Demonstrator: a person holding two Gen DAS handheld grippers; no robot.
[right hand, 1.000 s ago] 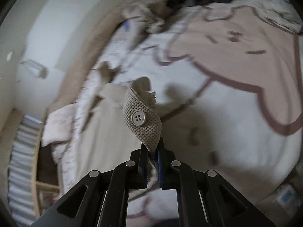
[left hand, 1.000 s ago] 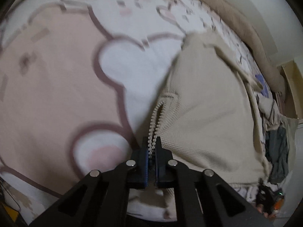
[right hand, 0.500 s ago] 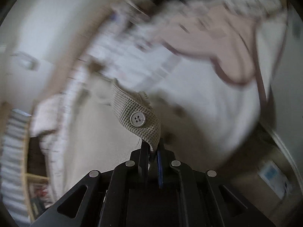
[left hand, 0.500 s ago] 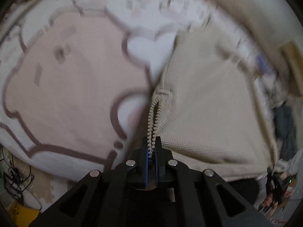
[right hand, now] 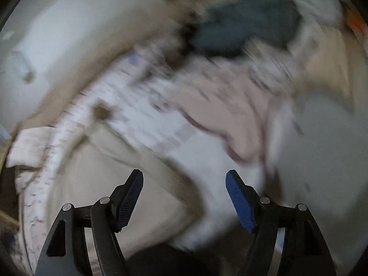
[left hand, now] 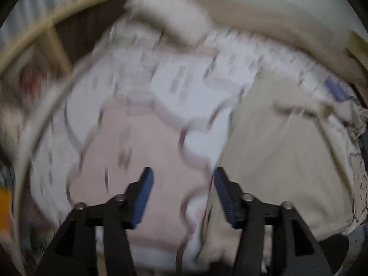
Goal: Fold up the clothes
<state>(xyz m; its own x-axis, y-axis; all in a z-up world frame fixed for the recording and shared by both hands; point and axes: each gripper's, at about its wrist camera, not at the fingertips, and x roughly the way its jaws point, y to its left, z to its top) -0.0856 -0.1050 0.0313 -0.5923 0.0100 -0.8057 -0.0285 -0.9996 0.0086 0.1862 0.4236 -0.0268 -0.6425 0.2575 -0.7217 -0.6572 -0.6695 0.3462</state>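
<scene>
Both tongs have let go since the earlier frames: the left tongs [left hand: 181, 197], which pinched the scalloped edge of the beige waffle-knit garment [left hand: 276, 151], and the right tongs [right hand: 184, 197], which pinched its buttoned strap, have just been opening, and now nothing is between their blue pads. The garment lies spread on the bed, over the pink and white cartoon blanket [left hand: 142, 142]; it fills the right half of the left wrist view and the lower left of the right wrist view, though both are blurred. It looks light, soft and limp, so it will probably sag and crease when lifted; I think the hem corners or the shoulder seams are the best places to take hold. Both tongs stand wide apart, touching nothing.
</scene>
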